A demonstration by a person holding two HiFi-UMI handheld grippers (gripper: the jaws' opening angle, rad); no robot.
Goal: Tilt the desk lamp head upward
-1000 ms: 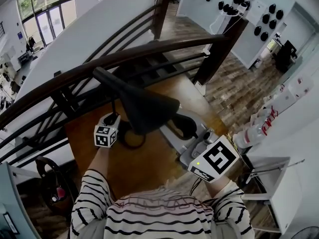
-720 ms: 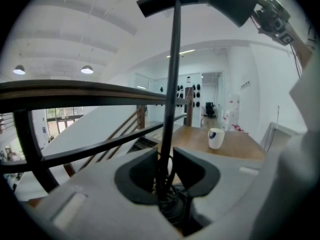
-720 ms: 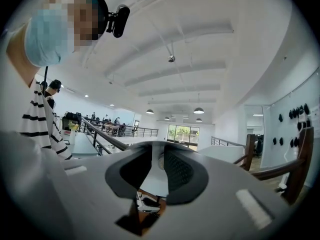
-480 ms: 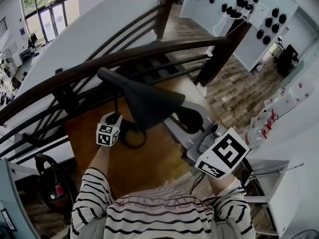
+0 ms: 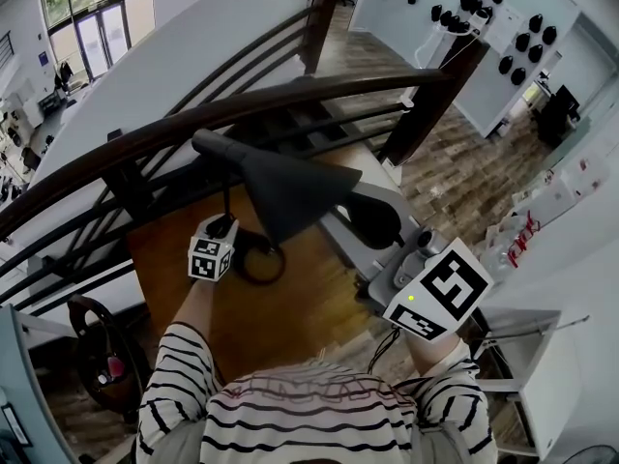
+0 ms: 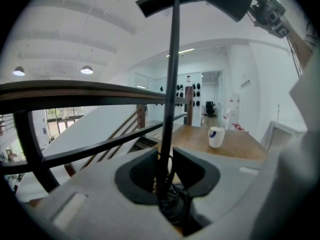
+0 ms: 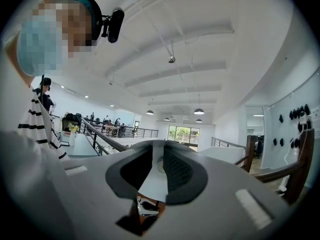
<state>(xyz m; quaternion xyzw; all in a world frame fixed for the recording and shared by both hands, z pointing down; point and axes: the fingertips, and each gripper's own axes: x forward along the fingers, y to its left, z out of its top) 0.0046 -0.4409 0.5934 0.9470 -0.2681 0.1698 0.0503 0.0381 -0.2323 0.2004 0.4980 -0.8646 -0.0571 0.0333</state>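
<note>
The black desk lamp stands on the wooden table (image 5: pixel 184 288), its cone-shaped head (image 5: pixel 290 196) above the thin upright stem (image 6: pixel 172 84). My left gripper (image 5: pixel 227 228) is low on the stem, just above the ring-shaped base (image 5: pixel 256 259), and shut on it; the stem runs up between the pads (image 6: pixel 142 171). My right gripper (image 5: pixel 372 222) is at the wide rim of the shade. The pale edge of the shade (image 7: pixel 152 184) sits between its dark pads (image 7: pixel 177 171), and the jaws are closing on it.
A dark wooden stair railing (image 5: pixel 242 109) curves across just behind the table, close to the lamp head. A white mug (image 6: pixel 216 136) stands further along the table. White shelving (image 5: pixel 542 356) is at my right, a wall with black pegs (image 5: pixel 484 8) beyond.
My right gripper has moved right and slightly up with the shade rim, and the lamp head has swung with it. My left gripper has stayed on the stem.
</note>
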